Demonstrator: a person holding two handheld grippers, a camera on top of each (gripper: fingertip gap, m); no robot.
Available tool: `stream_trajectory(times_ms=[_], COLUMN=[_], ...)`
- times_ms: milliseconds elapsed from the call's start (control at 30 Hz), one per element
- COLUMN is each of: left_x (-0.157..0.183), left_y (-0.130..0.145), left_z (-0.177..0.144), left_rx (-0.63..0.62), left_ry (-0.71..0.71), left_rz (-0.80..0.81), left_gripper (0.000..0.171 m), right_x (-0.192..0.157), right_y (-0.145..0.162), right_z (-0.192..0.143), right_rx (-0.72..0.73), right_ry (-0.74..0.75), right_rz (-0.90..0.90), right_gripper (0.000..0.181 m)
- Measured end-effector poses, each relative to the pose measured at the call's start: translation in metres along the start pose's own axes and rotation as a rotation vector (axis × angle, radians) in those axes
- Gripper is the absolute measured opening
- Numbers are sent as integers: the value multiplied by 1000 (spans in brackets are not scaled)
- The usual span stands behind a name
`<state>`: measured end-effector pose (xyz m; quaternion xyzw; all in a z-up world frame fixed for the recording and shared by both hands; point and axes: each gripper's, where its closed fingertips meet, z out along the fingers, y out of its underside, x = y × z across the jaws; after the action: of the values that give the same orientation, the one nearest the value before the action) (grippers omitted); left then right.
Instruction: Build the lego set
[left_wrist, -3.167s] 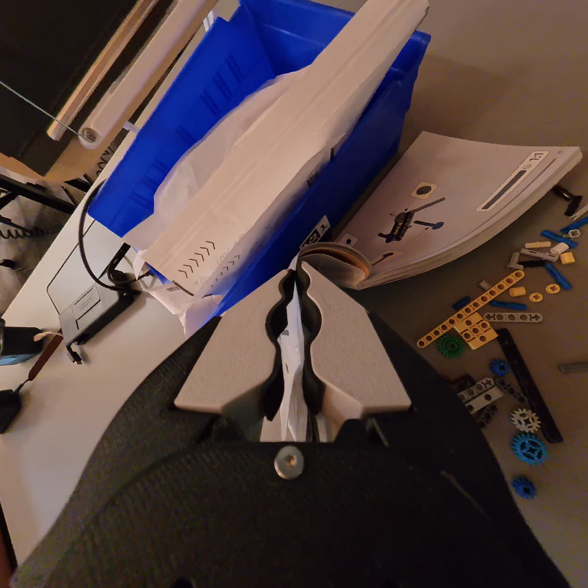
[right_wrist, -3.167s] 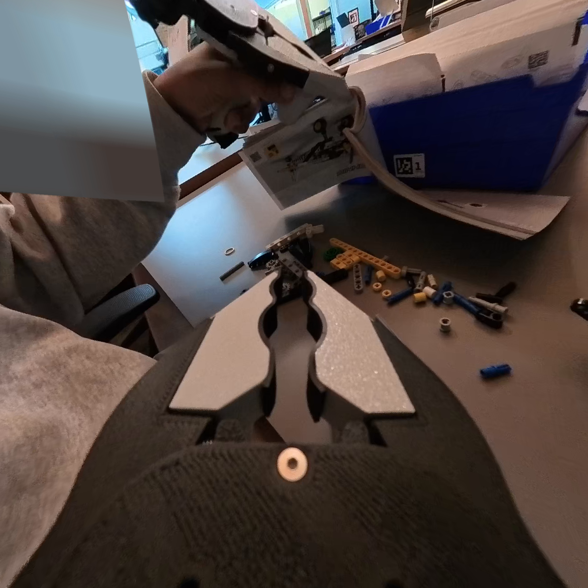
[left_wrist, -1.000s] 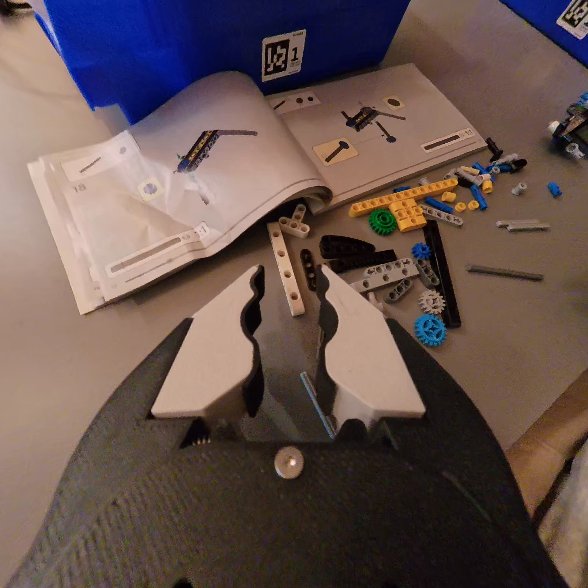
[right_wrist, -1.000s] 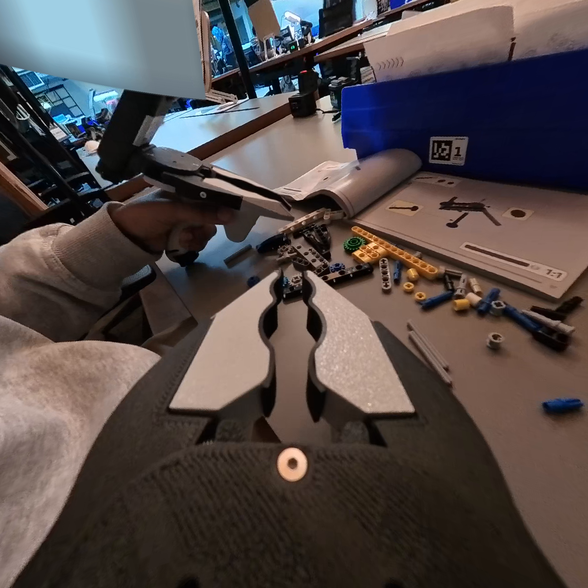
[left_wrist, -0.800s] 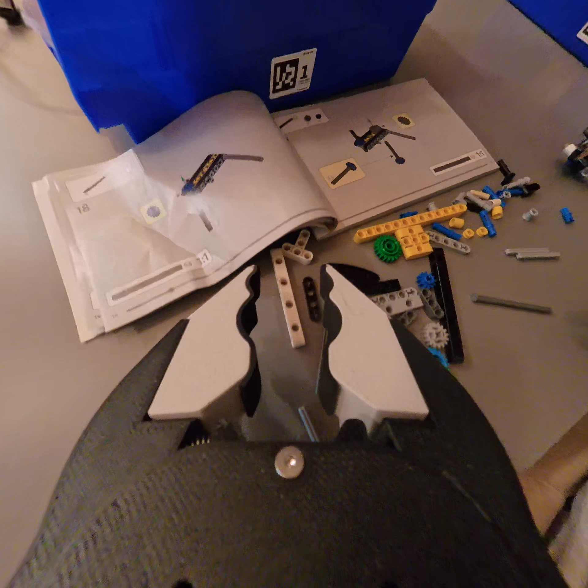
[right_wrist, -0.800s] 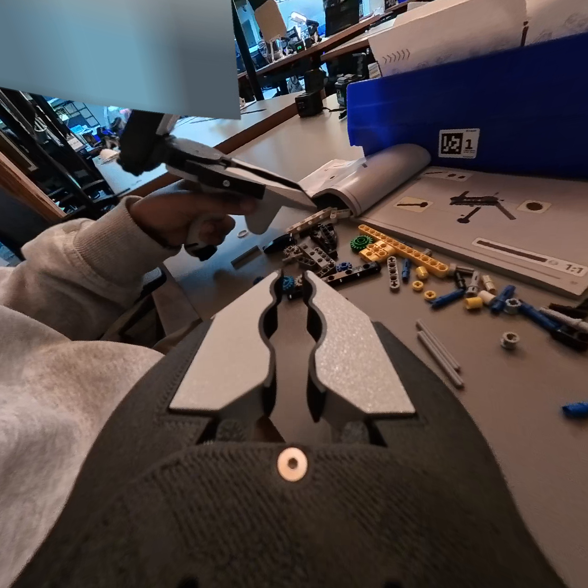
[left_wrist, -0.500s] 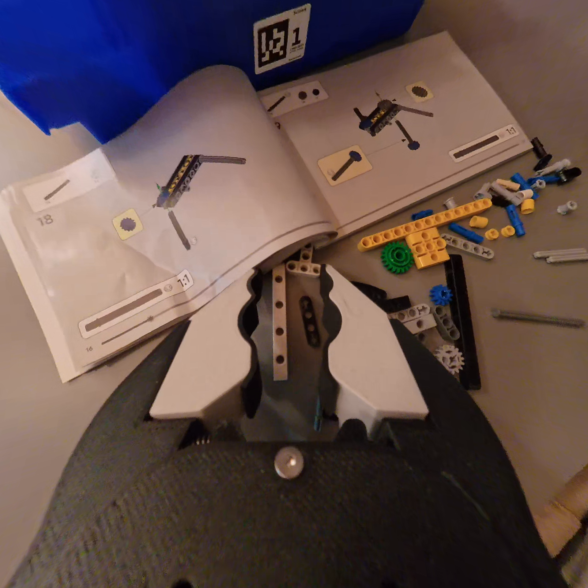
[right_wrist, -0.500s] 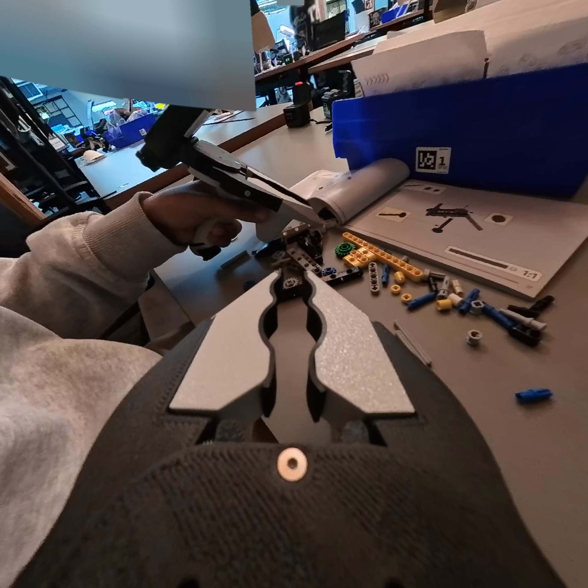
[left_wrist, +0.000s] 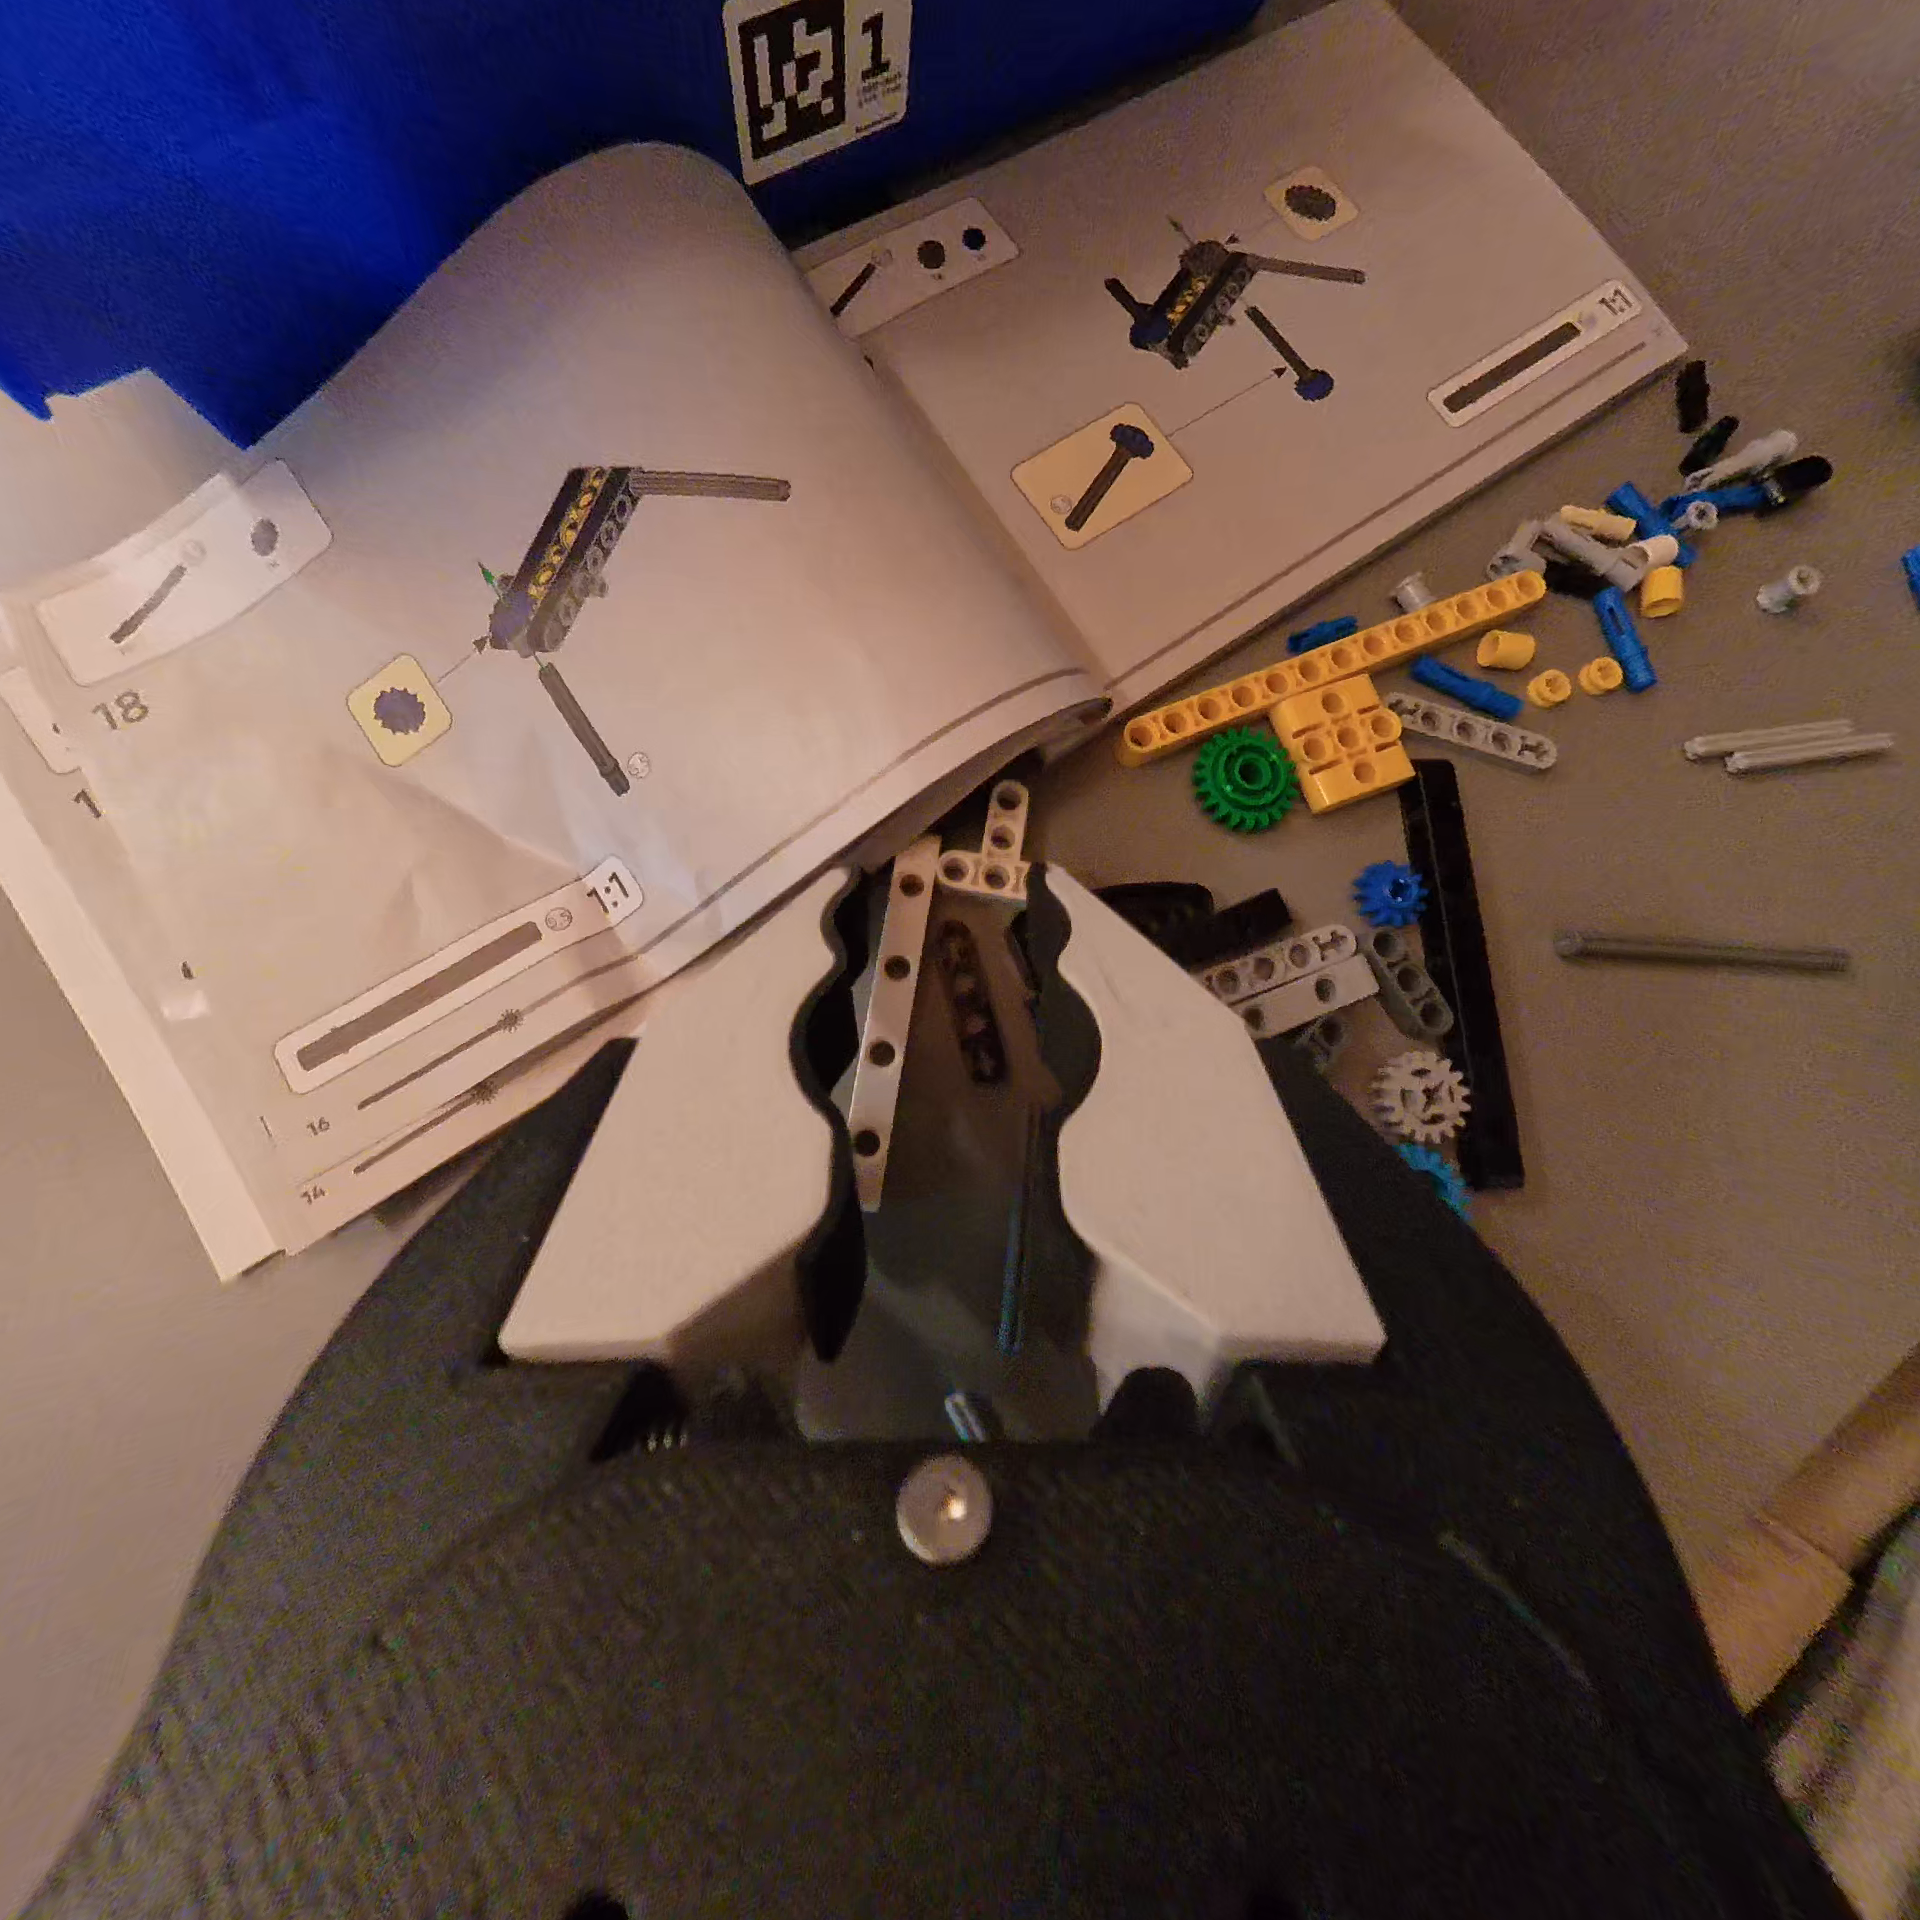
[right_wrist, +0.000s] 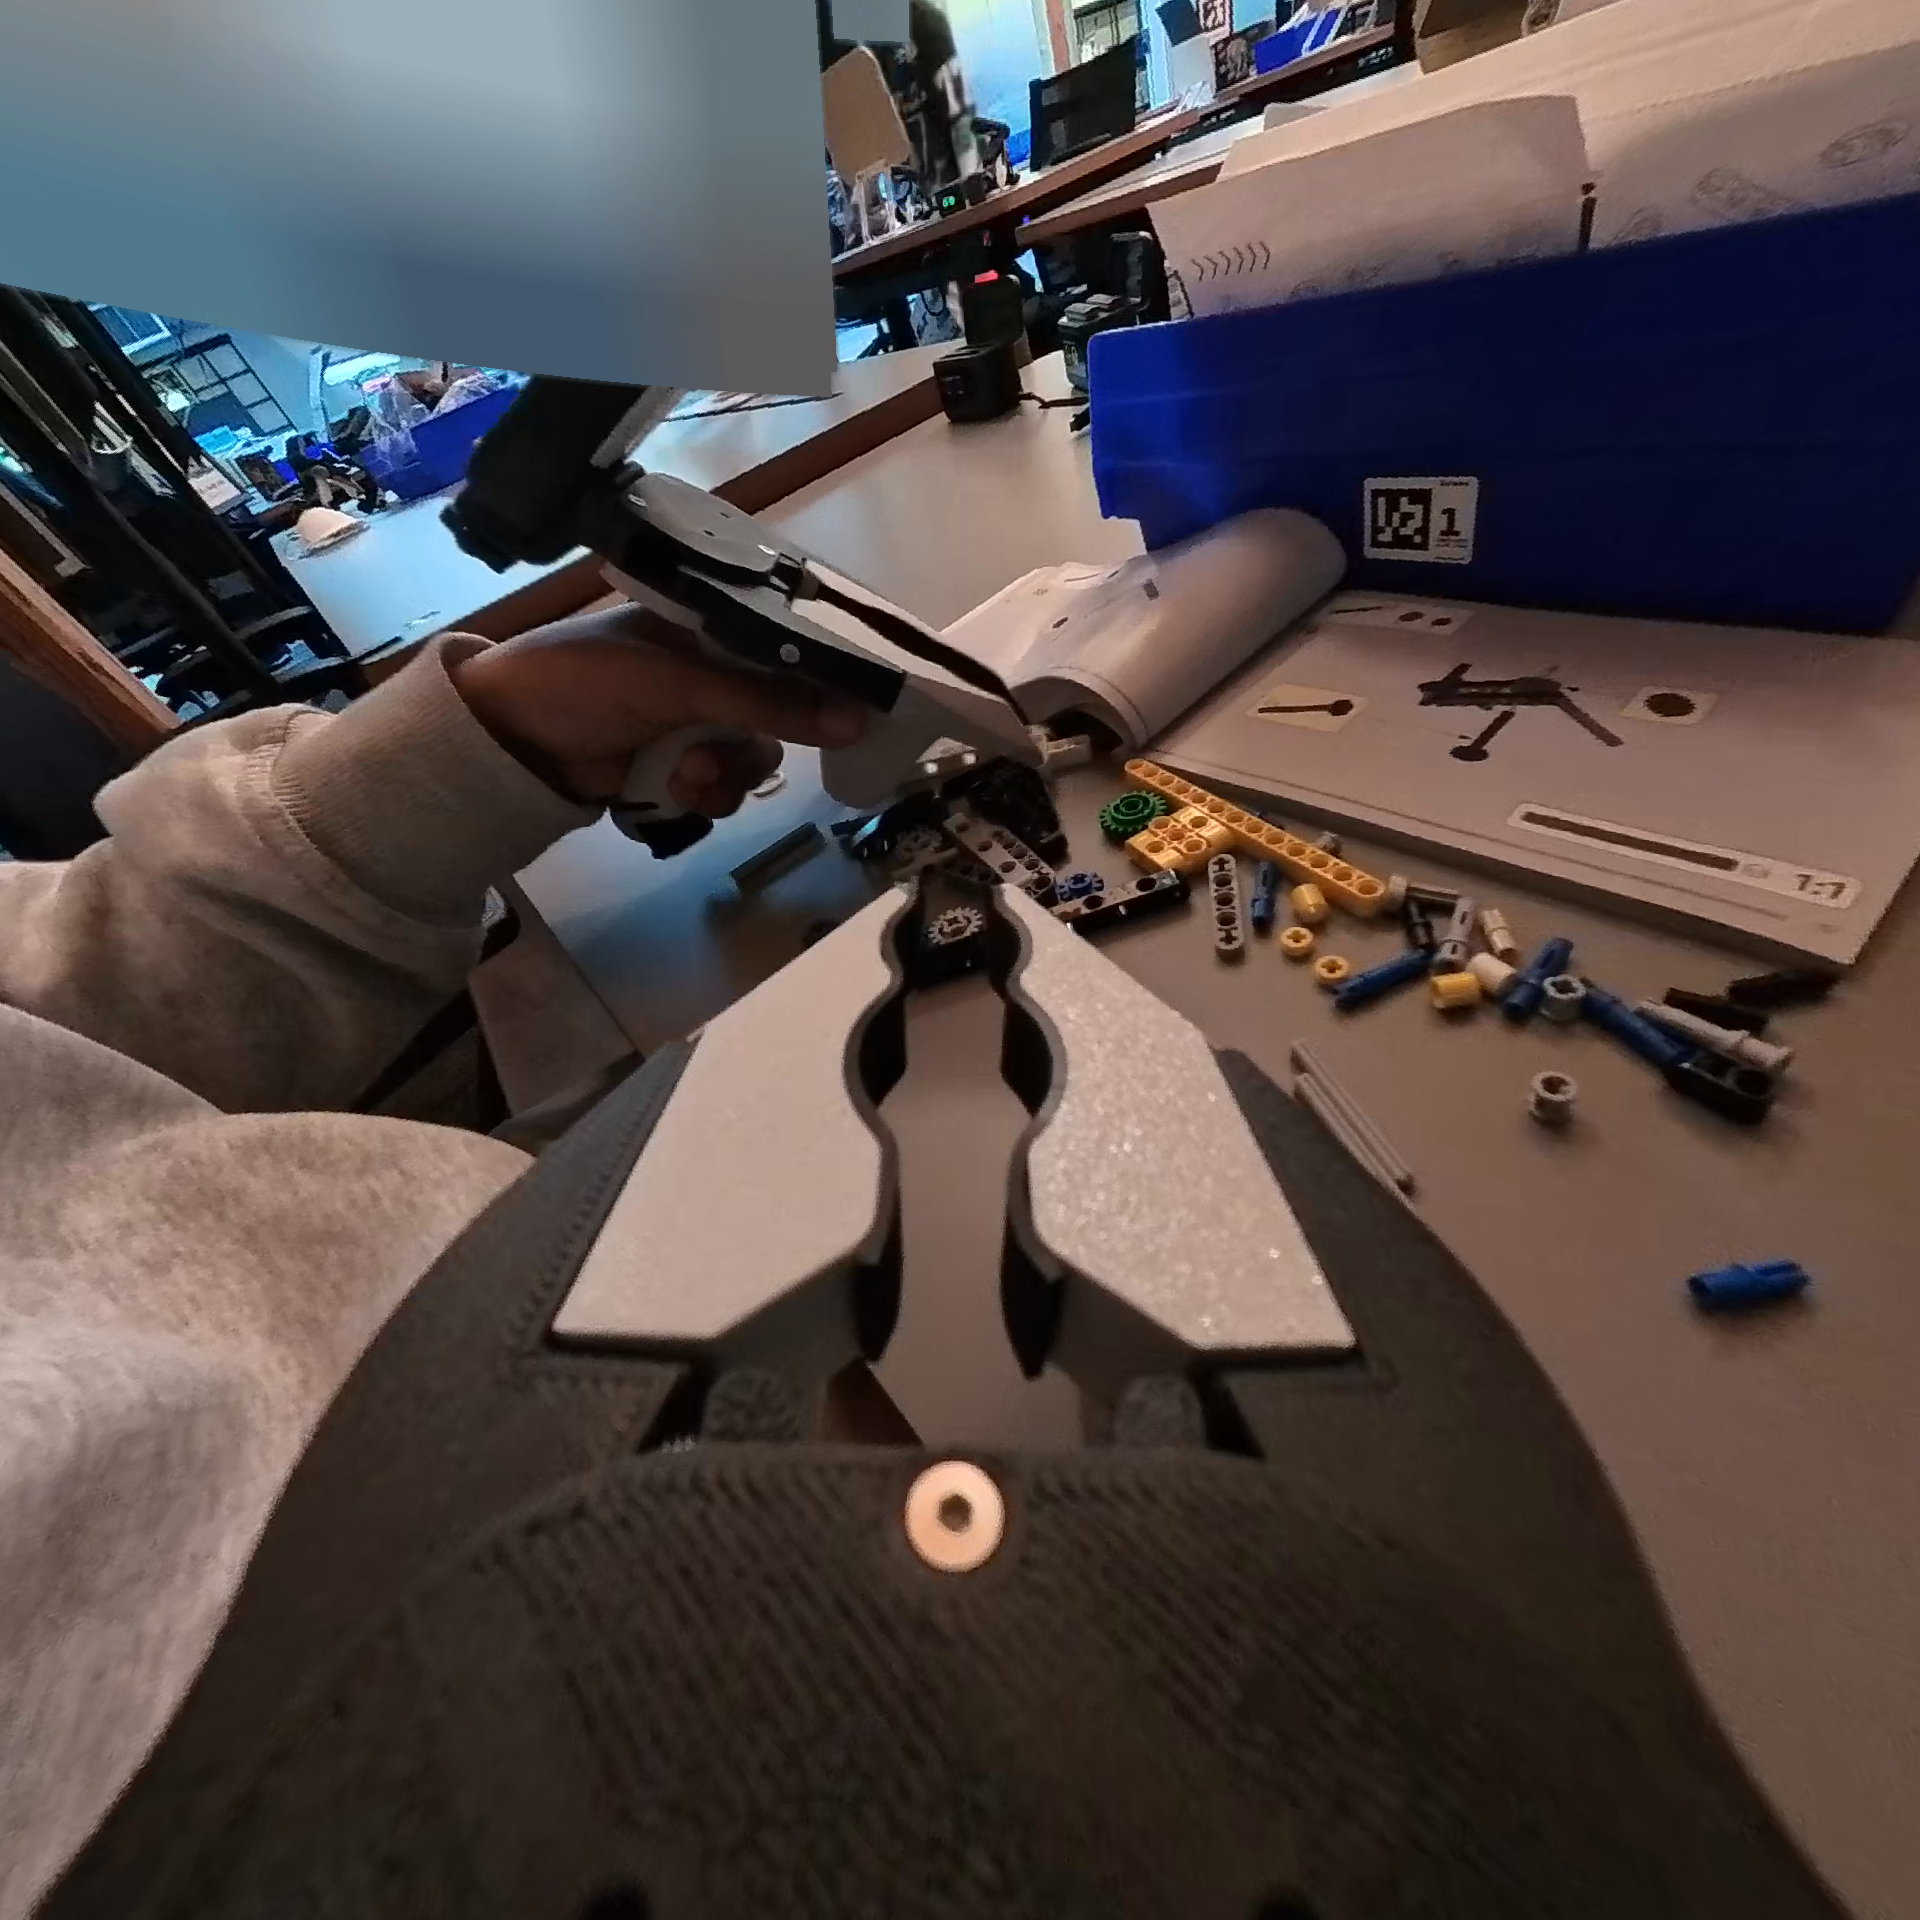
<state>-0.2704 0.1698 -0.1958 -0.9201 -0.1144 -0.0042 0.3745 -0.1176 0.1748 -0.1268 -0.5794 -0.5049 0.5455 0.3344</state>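
Observation:
My left gripper is open and low over the grey table, its tips at the front edge of the open instruction booklet. A long white beam, a short black beam and a white T-shaped piece lie between its fingers. It also shows in the right wrist view, held by a hand. My right gripper is narrowly open and empty, above the table before a grey gear. Loose parts lie to the right: yellow beam, green gear, long black beam.
A blue bin stands right behind the booklet. Grey axles, blue pins and small bushes are scattered to the right; one blue pin lies apart. The table's front edge is near at lower right. There is about 15 cm between the tips of the two grippers.
The left gripper let go of the booklet page, which now lies open on the table. It opened and moved down and forward over the white beam. The right gripper has barely moved.

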Motion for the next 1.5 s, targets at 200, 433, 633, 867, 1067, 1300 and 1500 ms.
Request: stream_trajectory(times_ms=[200,433,633,867,1067,1300,1500], left_x=[8,26,16,-19,18,67,106], left_y=[6,9,-2,-2,-8,-17,-28], left_z=[-4,-5,-19,-55,-75,-77,-95], left_rx=[-20,-40,27,194,400,460,607], left_ry=[56,128,116,5,311,536,630], left_rz=[4,57,36,-96,-263,-215,-68], left_gripper=[24,21,23,24,19,14,0], right_x=[-1,-1,1,2,-4,-17,-17], right_y=[2,2,2,3,14,22,15], right_z=[1,1,0,1,10,18,20], right_rx=[-7,-9,-5,-9,-41,-70,-23], right_ry=[-2,-3,1,3,-24,-1,101], right_rz=[-1,0,1,4,15,-200,-354], right_gripper=[9,9,9,10,10,14,34])
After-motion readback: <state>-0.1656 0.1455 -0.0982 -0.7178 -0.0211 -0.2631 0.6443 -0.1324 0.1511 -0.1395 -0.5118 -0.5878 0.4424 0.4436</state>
